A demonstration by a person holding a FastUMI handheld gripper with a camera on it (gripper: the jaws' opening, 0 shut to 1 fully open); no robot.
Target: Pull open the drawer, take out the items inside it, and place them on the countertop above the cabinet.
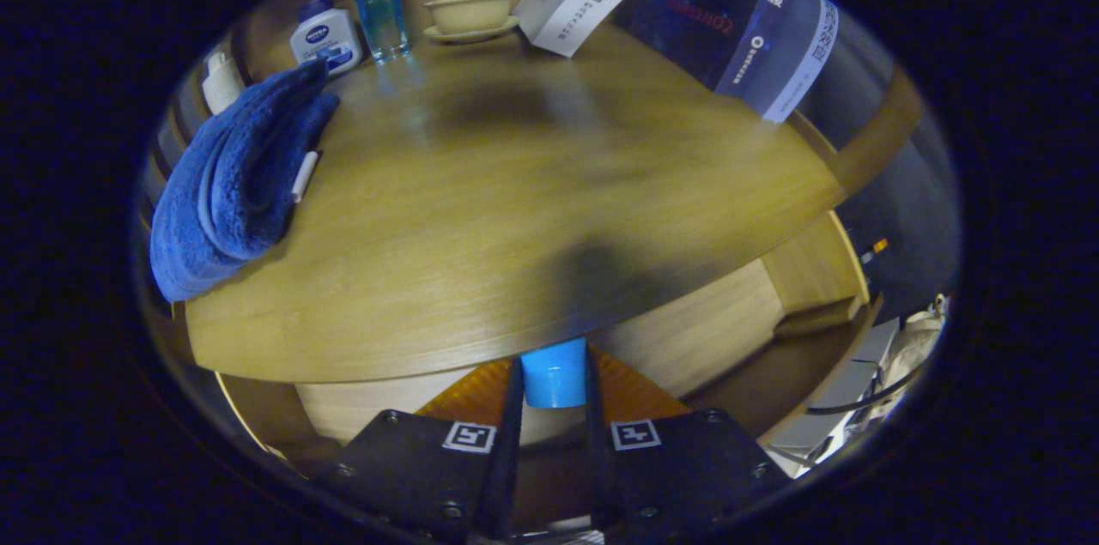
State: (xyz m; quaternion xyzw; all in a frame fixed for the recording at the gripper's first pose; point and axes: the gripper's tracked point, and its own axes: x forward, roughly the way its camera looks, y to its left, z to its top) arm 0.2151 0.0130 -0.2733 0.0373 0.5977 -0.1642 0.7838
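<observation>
Below countertop (481, 210) edge | blue cup (554, 373) upright | jaws clamp it

The white bottle with a dark blue cap (324, 37), upper left on the counter, carries the brand name NIVEA.

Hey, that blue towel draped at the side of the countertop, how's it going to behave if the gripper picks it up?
The blue towel looks soft and folded, so it would probably sag and unfold. Part of it seems to overhang the countertop edge, so a push might slide it off. The gripper is shut on a blue object.
</observation>
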